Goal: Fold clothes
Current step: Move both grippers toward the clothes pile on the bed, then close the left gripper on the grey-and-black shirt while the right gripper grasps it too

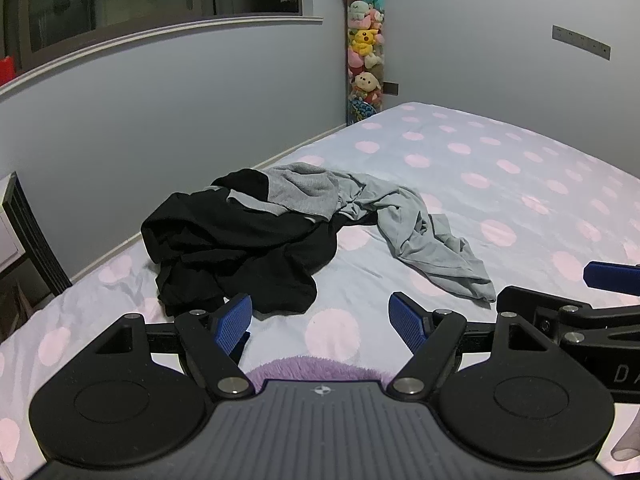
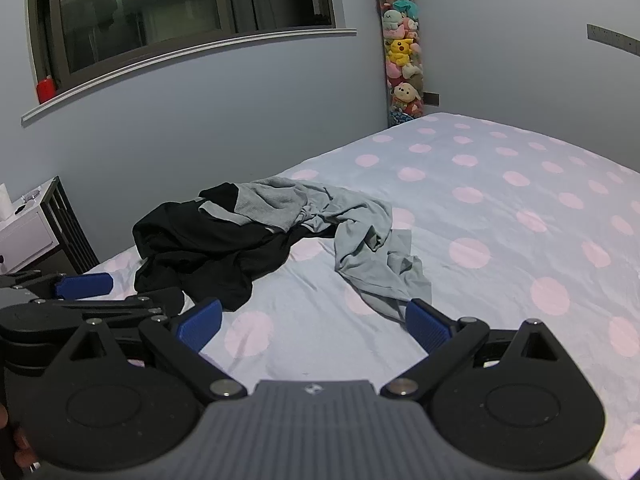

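Note:
A heap of clothes lies on the bed: a crumpled black garment point(image 1: 240, 252) point(image 2: 208, 248) with a grey ribbed piece point(image 1: 304, 192) point(image 2: 268, 204) on top, and a light grey garment point(image 1: 432, 240) point(image 2: 372, 248) trailing toward me. My left gripper point(image 1: 322, 322) hovers open just short of the black garment's near edge, nothing between its blue pads. My right gripper point(image 2: 314, 326) is open too, its right pad point(image 2: 426, 326) close to the grey garment's near end. Each gripper shows at the edge of the other's view.
The bed point(image 1: 500, 184) point(image 2: 500, 208) wears a pale sheet with pink dots, open space to the right. A grey wall with a window point(image 2: 180, 12) runs on the left. A tube of plush toys point(image 1: 365, 48) stands in the corner. A white bedside table point(image 2: 28, 224) is at left.

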### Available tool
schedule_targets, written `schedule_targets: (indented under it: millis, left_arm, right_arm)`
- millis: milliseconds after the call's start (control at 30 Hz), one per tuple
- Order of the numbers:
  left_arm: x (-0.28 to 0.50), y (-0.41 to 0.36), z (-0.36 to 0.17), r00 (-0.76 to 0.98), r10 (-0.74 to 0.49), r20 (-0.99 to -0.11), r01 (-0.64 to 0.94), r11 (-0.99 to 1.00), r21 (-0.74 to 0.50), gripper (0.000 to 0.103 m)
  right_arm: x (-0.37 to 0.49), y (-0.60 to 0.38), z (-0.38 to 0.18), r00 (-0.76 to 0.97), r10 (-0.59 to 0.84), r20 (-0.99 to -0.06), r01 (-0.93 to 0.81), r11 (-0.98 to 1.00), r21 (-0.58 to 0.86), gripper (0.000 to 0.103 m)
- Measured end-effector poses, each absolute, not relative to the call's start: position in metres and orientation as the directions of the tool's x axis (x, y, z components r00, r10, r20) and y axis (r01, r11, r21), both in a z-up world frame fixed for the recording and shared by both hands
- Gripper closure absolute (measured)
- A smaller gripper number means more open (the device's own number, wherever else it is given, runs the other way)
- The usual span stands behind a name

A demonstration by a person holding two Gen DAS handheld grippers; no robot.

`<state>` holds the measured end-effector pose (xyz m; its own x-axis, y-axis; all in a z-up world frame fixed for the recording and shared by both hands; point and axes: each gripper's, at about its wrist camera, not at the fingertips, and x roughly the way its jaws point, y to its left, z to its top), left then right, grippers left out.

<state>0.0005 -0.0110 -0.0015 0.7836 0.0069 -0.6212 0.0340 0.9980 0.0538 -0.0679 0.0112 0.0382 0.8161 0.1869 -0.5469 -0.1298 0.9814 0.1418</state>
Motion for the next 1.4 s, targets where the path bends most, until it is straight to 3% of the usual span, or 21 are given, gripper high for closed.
schedule_targets:
  millis: [500, 900, 1233, 1400]
  left_arm:
    - [0.004, -0.011, -0.004, 0.775, 0.010, -0.632, 0.036, 0.998, 0.060, 0.028]
    - [0.012, -0.017, -0.008, 0.797, 0.028, -0.603, 0.071, 0.988, 0.140, 0.028]
    - [0.058, 0.020, -0.001, 0.783, -0.004, -0.622, 0.098, 0.988, 0.117, 0.028]
    - [0.096, 0.040, -0.014, 0.770, 0.052, -0.636, 0.076, 0.982, 0.172, 0.028]
  right_arm:
    - [-0.066, 0.010, 0.035, 0.810, 0.190, -0.554, -0.124, 0.980, 0.155, 0.004]
    - [-0.058, 0.005, 0.030, 0.814, 0.222, -0.536, -0.133, 0.971, 0.200, 0.004]
    - [-0.012, -0.008, 0.027, 0.784, 0.233, -0.575, -0.158, 0.971, 0.179, 0.003]
    - [0.026, -0.012, 0.013, 0.757, 0.287, -0.587, -0.205, 0.957, 0.205, 0.001]
